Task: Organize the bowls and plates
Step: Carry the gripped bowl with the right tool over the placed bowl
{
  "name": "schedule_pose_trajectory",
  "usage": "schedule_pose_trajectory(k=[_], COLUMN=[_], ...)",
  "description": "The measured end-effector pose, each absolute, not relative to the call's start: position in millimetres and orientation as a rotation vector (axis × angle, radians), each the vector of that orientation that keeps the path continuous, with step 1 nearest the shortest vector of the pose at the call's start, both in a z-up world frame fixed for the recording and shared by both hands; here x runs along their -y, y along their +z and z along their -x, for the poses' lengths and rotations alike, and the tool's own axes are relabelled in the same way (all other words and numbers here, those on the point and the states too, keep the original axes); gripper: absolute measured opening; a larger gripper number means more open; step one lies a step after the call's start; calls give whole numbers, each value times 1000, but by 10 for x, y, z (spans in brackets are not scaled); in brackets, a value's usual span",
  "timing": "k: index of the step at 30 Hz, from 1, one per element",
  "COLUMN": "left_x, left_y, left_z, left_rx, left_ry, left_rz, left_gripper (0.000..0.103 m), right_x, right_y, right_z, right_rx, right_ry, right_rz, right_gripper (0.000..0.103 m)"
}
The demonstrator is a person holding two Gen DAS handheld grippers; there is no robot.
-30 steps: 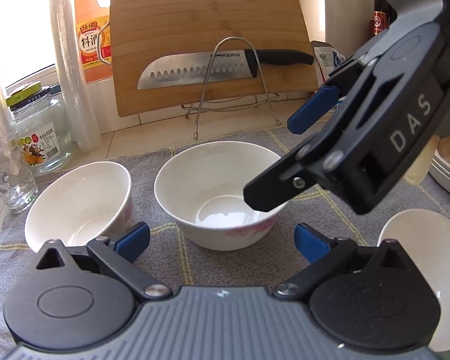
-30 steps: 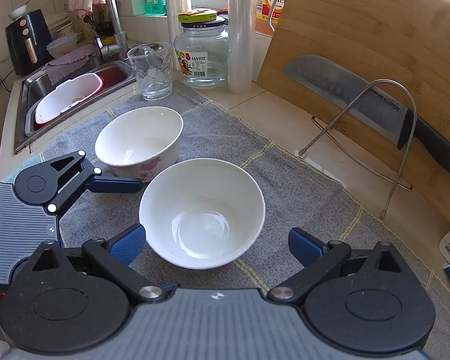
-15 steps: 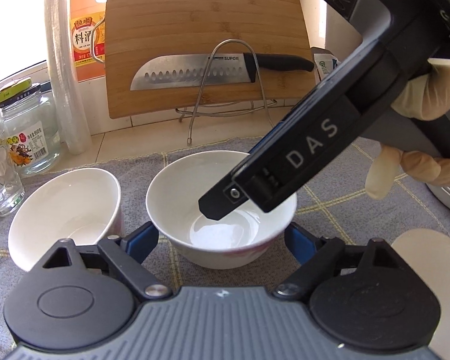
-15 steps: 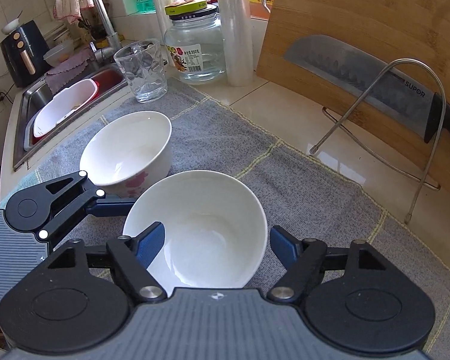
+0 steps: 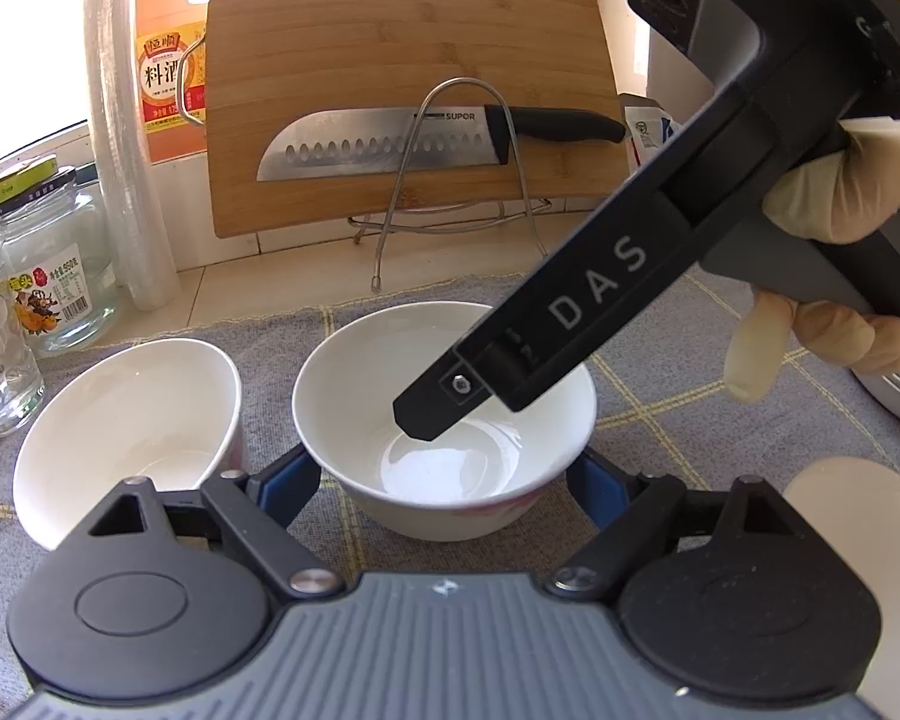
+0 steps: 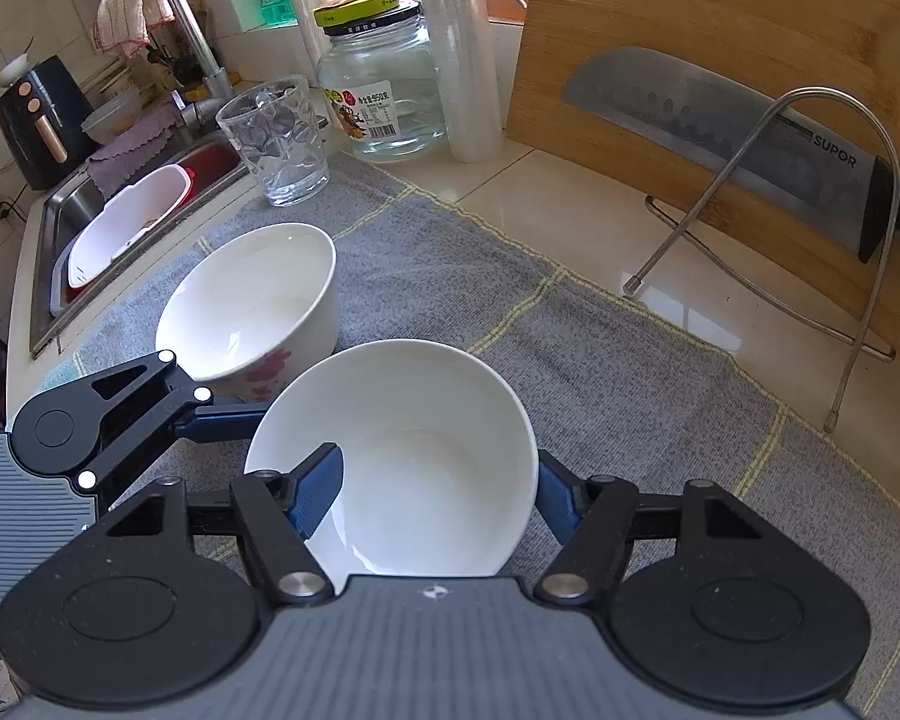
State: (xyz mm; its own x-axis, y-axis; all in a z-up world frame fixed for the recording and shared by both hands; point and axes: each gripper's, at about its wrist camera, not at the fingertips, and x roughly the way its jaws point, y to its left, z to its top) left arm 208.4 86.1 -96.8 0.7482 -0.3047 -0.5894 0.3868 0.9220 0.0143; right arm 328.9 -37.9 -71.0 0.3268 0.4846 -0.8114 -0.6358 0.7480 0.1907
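A white bowl (image 5: pixel 444 414) with pink flowers sits on the grey cloth (image 5: pixel 660 372), between the fingers of my open left gripper (image 5: pixel 444 486). My right gripper (image 6: pixel 432 495) is open around the same bowl (image 6: pixel 414 450); its left finger reaches inside the rim and its right finger is outside the wall. The right gripper's finger (image 5: pixel 444 402) shows dipping into the bowl in the left wrist view. A second white bowl (image 5: pixel 126 426) sits to the left, also shown in the right wrist view (image 6: pixel 252 306). A white plate (image 5: pixel 858 516) lies at the right edge.
A bamboo cutting board (image 5: pixel 402 78) with a knife (image 5: pixel 438 141) on a wire stand is at the back. A glass jar (image 5: pixel 48 276), a drinking glass (image 6: pixel 276 138), a film roll (image 5: pixel 126 138) and a bottle stand at the left. A sink (image 6: pixel 120 222) lies beyond.
Both grippers have moved in on the middle bowl. The right gripper's left finger now sits inside the rim and its jaws have narrowed around the wall.
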Motion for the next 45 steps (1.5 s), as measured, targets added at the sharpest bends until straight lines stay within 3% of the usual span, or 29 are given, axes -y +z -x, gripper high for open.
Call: schedule_pose_trajectory(k=[17, 45], left_x=[-790, -516], left_y=[-791, -418], left_z=[-1898, -902], left_rx=[-619, -586], left_ry=[-381, -456], left_rz=[-145, -138], left_gripper=[88, 88], right_x=[439, 945], right_y=[-461, -83], right_z=[-3013, -1905], right_rx=[-963, -894], right_ry=[755, 751], right_rz=[177, 151], right_gripper=[73, 73])
